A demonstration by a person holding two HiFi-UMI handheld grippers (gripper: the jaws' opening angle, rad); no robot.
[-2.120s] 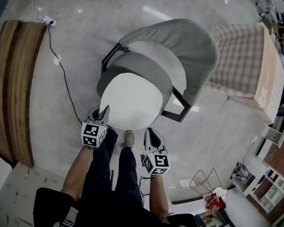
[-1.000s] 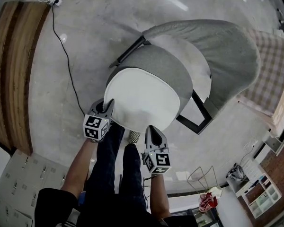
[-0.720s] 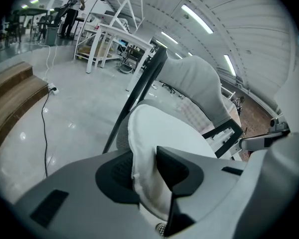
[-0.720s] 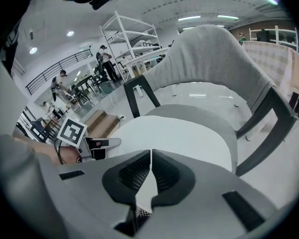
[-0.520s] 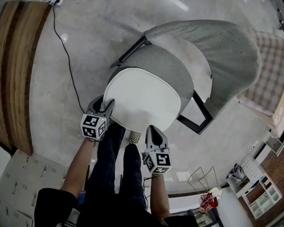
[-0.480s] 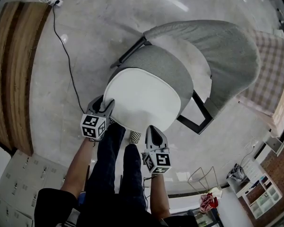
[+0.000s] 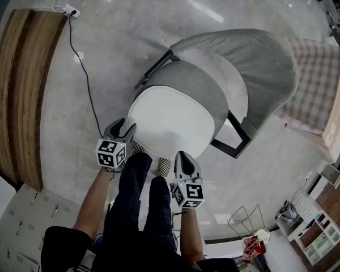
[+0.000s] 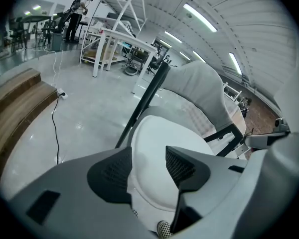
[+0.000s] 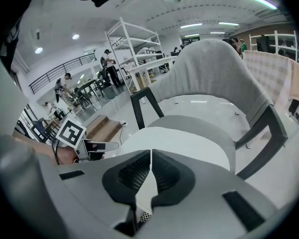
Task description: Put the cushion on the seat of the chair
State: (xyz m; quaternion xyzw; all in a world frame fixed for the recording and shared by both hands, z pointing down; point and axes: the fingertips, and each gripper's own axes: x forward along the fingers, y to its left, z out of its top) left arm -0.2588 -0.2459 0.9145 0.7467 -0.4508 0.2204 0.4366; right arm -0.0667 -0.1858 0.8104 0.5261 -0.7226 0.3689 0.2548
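Cushion: the round white cushion (image 7: 170, 120) is lying flat on the grey seat (image 7: 194, 81) of the chair (image 7: 255, 67). It is covering the seat's front part, and a band of grey is showing behind it toward the backrest.
Left claw: the left gripper (image 7: 126, 131) is hovering at the cushion's left front edge. Its jaws have just been opening and are standing wide apart, released. The cushion's rim is showing in the gap, and neither pad is pressing on it.
Right claw: the right gripper (image 7: 180, 155) is hovering just beside the cushion's near edge, clenched pad to pad and gripping nothing.
Chair: it is standing on a pale glossy floor (image 7: 119, 38), with a black frame arm (image 7: 232, 136) jutting out on the right.
Person: the legs in dark trousers (image 7: 136, 203) are standing between the two grippers, and a checkered shoe (image 7: 165, 165) is peeking out at the seat's near edge.
Surroundings: a wooden bench (image 7: 17, 95) is lying at the left, and a black cable (image 7: 82, 78) is running from a power strip (image 7: 72, 10) across the floor.
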